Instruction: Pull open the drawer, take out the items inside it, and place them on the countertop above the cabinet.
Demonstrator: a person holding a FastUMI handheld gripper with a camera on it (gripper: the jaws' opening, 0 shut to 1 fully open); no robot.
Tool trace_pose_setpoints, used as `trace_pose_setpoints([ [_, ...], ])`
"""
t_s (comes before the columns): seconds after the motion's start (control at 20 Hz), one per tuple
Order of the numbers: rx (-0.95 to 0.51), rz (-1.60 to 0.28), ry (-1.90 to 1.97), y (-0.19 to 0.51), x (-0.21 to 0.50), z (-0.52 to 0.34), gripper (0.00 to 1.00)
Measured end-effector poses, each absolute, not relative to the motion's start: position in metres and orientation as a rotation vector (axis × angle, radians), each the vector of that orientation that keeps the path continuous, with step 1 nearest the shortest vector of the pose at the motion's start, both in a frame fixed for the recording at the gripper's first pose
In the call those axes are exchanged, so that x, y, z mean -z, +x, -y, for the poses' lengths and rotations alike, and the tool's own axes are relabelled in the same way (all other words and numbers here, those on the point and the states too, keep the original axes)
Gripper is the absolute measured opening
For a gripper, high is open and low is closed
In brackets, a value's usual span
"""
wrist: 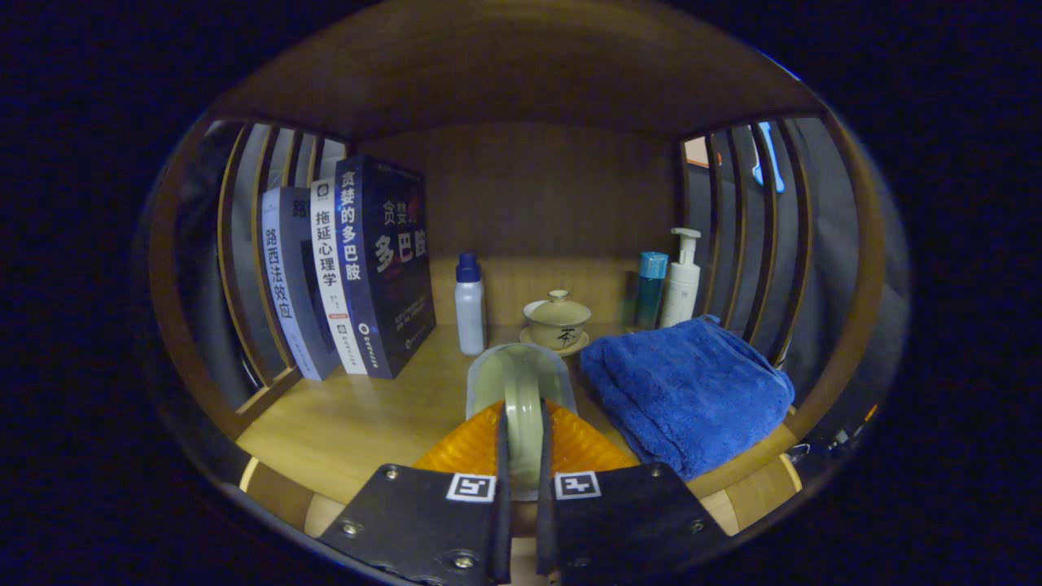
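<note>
upright between the narrow jaws (521,456), a pale cup's handle (523,423), cup mouth (521,382) facing the countertop (366,415)

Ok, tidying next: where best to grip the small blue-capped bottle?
Around its straight body, coming from the front: the bottle stands upright, clear of the books and lidded bowl. The gripper is shut on a pale green cup.

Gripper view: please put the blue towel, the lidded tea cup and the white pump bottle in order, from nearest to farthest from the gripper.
From the gripper, shut on a pale roll:
1. Blue towel, just ahead, to the right.
2. Lidded tea cup, beyond the fingers, near the middle.
3. White pump bottle, at the back right, behind the towel.
</note>
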State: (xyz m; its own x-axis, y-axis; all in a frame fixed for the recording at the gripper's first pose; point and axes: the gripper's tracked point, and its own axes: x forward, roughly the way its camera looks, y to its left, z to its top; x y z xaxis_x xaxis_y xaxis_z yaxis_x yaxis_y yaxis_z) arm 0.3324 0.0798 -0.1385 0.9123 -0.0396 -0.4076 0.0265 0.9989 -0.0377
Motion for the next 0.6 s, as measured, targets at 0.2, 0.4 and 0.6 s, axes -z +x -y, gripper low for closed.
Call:
trace_pose_setpoints([
  [0.2,-0.009,-0.338,-0.030,0.3411,0.1387,-0.0885,0.13],
  [0.4,-0.027,-0.258,-0.024,0.3410,0.1349,-0.0912,0.12],
  [0.6,-0.010,-0.245,0.009,0.3415,0.1346,-0.0873,0.12],
])
